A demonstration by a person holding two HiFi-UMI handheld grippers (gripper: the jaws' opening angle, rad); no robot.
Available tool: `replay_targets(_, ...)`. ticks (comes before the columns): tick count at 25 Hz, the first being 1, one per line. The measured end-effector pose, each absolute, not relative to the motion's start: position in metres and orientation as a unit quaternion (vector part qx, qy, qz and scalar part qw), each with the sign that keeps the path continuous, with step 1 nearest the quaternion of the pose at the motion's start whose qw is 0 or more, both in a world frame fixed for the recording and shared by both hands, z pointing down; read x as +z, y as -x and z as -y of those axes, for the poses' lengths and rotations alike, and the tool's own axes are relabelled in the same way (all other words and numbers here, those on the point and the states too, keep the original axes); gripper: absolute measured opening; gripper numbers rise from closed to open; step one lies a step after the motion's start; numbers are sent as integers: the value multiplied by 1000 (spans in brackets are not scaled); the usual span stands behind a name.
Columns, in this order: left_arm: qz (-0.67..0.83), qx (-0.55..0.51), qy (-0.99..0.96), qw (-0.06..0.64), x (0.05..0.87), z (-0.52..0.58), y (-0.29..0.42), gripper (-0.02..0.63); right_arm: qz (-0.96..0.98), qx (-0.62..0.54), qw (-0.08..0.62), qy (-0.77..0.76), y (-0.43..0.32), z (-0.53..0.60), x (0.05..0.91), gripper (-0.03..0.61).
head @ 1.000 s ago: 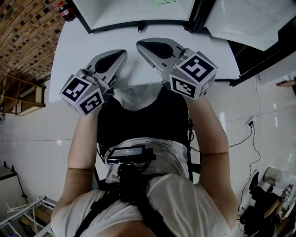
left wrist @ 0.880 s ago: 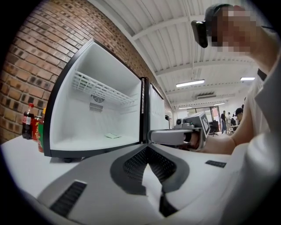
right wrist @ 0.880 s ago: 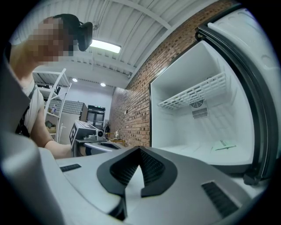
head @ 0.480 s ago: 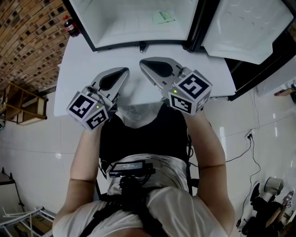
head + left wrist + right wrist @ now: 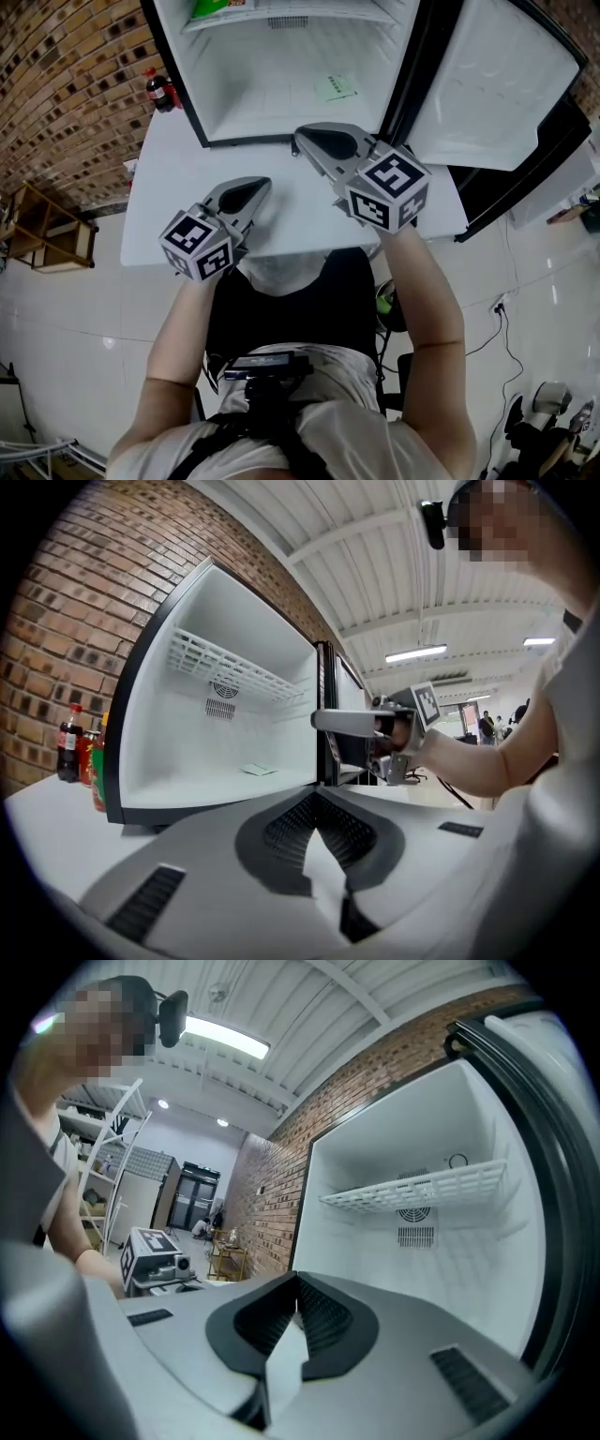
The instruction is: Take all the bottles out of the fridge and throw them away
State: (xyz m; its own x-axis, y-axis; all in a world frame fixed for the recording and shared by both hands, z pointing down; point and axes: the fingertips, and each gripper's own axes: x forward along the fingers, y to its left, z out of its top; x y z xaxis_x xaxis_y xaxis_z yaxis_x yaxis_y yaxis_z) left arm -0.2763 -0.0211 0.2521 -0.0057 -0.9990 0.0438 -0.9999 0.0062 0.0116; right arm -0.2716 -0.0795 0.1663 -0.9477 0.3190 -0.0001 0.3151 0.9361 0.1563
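An open white fridge point(image 5: 281, 94) stands on a white table point(image 5: 169, 187); its lower compartment holds only a paper slip point(image 5: 335, 88). A cola bottle point(image 5: 159, 91) stands on the table outside the fridge's left wall, seen beside other bottles point(image 5: 71, 742) in the left gripper view. My left gripper point(image 5: 259, 188) is shut and empty, level over the table short of the fridge. My right gripper point(image 5: 306, 141) is shut and empty too, its tips at the fridge's front edge. A wire shelf point(image 5: 422, 1188) shows in the right gripper view.
The fridge door point(image 5: 497, 84) hangs open to the right. Something green point(image 5: 211, 7) lies on an upper shelf at the frame's top. A brick wall point(image 5: 66, 84) runs along the left. A wooden rack point(image 5: 37, 230) stands left of the table.
Both grippers have moved toward the fridge, the right one further and upward. The head view has tilted so more of the fridge interior shows. Both jaws stay shut.
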Motion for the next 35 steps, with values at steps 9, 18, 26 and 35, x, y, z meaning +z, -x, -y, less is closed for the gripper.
replay_targets(9, 703, 19, -710, 45, 261, 27, 278, 9, -979, 146, 4, -144, 302, 93, 123, 8)
replay_targets(18, 708, -4, -705, 30, 213, 20, 295, 9, -970, 196, -7, -142, 315, 98, 56, 6)
replay_targets(26, 704, 4, -709, 37, 209, 21, 293, 9, -958, 250, -5, -138, 345, 96, 17, 8)
replay_targets(35, 691, 0, -722, 47, 215, 21, 283, 9, -880, 457, -27, -122, 373, 76, 6, 16)
